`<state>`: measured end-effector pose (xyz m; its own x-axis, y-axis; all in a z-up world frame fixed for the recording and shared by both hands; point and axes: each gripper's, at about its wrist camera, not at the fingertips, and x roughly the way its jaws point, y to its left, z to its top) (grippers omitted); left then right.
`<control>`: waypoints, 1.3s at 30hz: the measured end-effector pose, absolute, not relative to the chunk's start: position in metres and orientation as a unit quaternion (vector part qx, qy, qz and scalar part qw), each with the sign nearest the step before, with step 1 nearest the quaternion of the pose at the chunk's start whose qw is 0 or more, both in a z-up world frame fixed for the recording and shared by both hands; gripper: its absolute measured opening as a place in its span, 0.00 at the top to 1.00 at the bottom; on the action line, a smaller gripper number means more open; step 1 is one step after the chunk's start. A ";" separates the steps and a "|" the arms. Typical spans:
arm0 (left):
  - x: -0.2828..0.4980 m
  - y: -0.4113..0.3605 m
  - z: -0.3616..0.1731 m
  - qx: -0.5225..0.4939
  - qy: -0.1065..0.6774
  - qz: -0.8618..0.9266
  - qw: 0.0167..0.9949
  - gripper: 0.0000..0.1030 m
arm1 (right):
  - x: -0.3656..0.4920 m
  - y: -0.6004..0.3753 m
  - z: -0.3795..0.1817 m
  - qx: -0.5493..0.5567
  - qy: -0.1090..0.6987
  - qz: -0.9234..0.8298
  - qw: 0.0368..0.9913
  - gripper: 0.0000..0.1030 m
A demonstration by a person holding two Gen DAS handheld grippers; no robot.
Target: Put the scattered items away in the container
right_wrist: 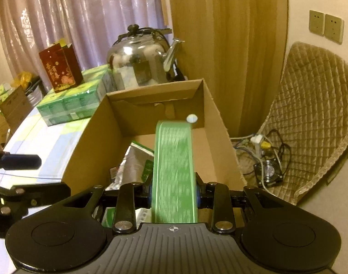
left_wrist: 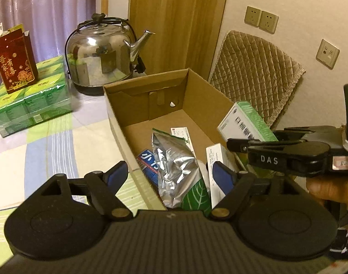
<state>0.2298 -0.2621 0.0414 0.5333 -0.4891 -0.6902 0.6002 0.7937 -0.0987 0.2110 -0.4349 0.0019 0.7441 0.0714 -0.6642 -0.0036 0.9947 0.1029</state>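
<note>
Fingers of the right gripper clamped on a green-and-white rectangular carton, print blurred, above the open brown cardboard box, left gripper fingers spread, empty.

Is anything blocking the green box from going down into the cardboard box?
Nothing visible does. The right gripper holds the green box over the open cardboard box, whose bare floor lies beyond the foil pouch.
</note>
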 end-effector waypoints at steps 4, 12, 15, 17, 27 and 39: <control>0.224 -0.253 0.040 0.069 0.369 -0.310 0.873 0.21 | 0.205 -0.434 0.010 0.051 0.343 0.016 0.938 0.33; 0.203 -0.236 0.045 0.066 0.362 -0.306 0.878 0.14 | 0.182 -0.430 0.028 0.045 0.329 0.009 0.943 0.29; 0.191 -0.231 0.049 0.068 0.355 -0.305 0.881 0.08 | 0.168 -0.429 0.037 0.050 0.323 0.006 0.945 0.24; 0.184 -0.227 0.052 0.066 0.349 -0.303 0.884 0.05 | 0.156 -0.427 0.044 0.055 0.317 0.004 0.947 0.20; 0.138 -0.216 0.059 0.055 0.351 -0.283 0.891 0.01 | 0.096 -0.410 0.059 0.025 0.318 0.004 0.948 0.02; 0.074 -0.209 0.068 0.044 0.365 -0.269 0.890 0.01 | 0.015 -0.408 0.064 0.036 0.325 -0.002 0.945 0.02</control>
<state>0.0742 -0.2085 0.0676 0.5885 -0.4475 -0.6733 0.5114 0.8511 -0.1186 0.0146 -0.4077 0.0645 0.7891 0.0188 -0.6140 0.0281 0.9974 0.0666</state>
